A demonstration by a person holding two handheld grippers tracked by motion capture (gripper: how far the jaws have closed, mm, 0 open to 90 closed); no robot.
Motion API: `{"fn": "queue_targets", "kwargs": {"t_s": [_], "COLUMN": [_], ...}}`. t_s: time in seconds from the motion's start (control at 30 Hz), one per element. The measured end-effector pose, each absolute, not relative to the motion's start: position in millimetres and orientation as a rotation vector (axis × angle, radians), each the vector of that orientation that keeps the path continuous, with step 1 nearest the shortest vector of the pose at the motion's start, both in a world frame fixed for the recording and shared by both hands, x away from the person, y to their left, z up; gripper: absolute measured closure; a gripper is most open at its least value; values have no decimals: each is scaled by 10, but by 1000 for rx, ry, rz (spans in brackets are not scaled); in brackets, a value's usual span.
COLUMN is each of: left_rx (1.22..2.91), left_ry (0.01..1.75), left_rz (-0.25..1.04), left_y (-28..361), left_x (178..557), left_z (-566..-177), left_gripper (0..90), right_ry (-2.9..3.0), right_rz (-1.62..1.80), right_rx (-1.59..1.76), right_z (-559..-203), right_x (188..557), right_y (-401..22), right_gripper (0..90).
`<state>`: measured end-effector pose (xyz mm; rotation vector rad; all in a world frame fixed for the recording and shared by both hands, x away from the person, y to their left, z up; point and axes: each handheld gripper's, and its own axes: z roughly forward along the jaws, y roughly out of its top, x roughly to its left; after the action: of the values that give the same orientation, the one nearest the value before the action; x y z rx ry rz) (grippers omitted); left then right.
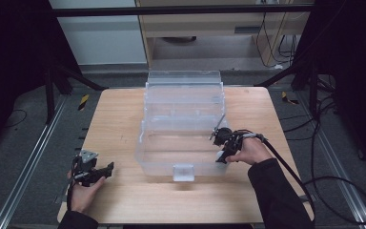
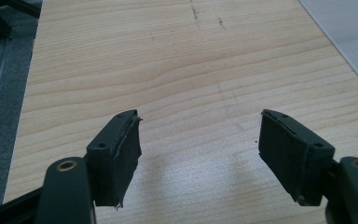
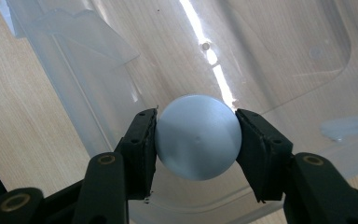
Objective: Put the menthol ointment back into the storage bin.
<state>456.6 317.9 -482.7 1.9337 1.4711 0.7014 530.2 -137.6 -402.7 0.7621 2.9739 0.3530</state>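
Dark curtains and grey floor frame a pale wooden worktop (image 1: 124, 119) carrying a clear plastic bin (image 1: 183, 124).

Right tongs (image 3: 197, 140) are closed on a pale round ball (image 3: 198, 137), pads pressing its two opposite sides, held over the bin's near right corner; in the high view the right tongs (image 1: 220, 151) sit at that corner's rim. Left tongs (image 2: 200, 149) stand wide apart with nothing between them, low over bare wood at the near left, well apart from the bin. Likely risks: the ball is smooth and gripped only at two small contact patches, so any slackening or a knock against the rim could squirt it out, and it may roll off the worktop if it lands outside. Dropped inside, it could bounce on the hard plastic. With the left tongs (image 1: 93, 171) away, nothing steadies the light bin against a nudge.
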Motion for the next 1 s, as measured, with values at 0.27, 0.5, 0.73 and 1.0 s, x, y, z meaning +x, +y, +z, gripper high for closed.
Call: {"fn": "queue_targets", "kwargs": {"t_s": [0.27,0.5,0.73,1.0], "left_rx": [1932,1930,1929,1919], "left_ry": [1470,1474,1471,1473], "left_rz": [702,700,700,697], "left_y": [3174,3186,3175,3183], "left_x": [4562,4566,4557,4557], "left_z": [-4824,-4826,-4818,-4816], "left_gripper": [288,288,287,288], "right_ry": [2966,2909,2789,2525], "right_rz": [366,437,592,862], "right_rx": [773,774,849,1036], "right_z": [-4001,-3911,-3763,-3639], "right_x": [5283,5219,5138,5019], "right_y": [-1387,-1442,-1574,-1931], "right_gripper": [514,495,418,342]}}
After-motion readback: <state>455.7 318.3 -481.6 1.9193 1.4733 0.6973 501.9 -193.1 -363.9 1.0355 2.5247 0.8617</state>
